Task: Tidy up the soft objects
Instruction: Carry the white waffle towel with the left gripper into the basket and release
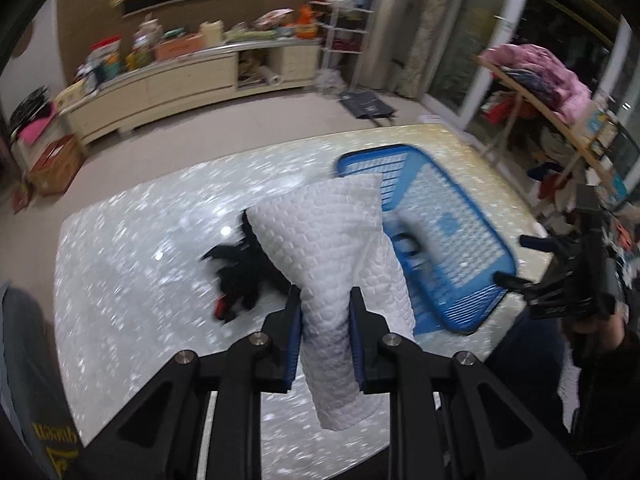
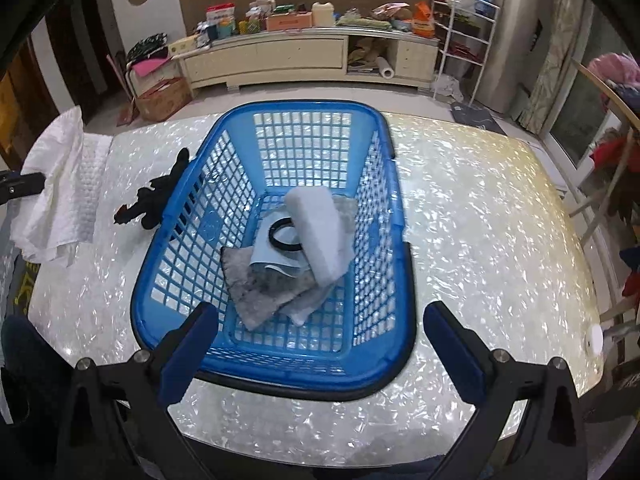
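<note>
Left gripper (image 1: 325, 312) pinches white cloth (image 1: 336, 248) above table, mid-carry; next: over blue basket (image 2: 392, 152) & release; right gripper (image 2: 316, 340) jaws wide, empty.

Left wrist view looks down along its fingers from above the table's (image 1: 120, 264) near-left side, facing right and across, with the cloth (image 1: 336, 248) filling the centre close up. Right wrist view sits low at the near edge, facing straight across the basket (image 2: 280, 128) toward the far cabinet (image 2: 280, 56). Both share basket, table, black glove (image 1: 236, 276) and cabinet.
</note>
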Tool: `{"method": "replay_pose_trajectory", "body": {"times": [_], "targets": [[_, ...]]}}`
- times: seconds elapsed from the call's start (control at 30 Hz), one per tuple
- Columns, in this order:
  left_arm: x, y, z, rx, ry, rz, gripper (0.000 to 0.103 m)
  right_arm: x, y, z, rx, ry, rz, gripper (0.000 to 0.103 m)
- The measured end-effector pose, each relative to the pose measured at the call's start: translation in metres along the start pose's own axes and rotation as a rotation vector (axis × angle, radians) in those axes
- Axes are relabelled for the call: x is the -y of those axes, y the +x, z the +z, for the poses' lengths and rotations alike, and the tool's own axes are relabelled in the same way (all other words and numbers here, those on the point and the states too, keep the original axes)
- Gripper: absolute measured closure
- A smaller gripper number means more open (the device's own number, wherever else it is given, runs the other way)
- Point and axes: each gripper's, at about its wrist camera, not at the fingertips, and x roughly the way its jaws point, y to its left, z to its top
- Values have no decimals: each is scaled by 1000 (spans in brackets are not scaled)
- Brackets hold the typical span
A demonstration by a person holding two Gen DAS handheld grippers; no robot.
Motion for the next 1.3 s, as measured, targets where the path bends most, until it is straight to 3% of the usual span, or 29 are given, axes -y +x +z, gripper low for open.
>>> {"method": "replay_pose_trajectory", "body": {"times": [0.3, 0.6, 0.97, 1.3], "targets": [[67, 19, 36, -3, 118, -96, 84, 23, -1, -6, 13, 77, -13, 0], [107, 68, 55, -73, 166, -124, 84, 40, -1, -7, 38, 122, -34, 0], [121, 137, 68, -148, 173, -135, 84, 51, 18, -9, 20, 152, -13, 0], [110, 195, 69, -232, 183, -55, 84, 50, 29, -3, 3, 160, 0, 0]]}}
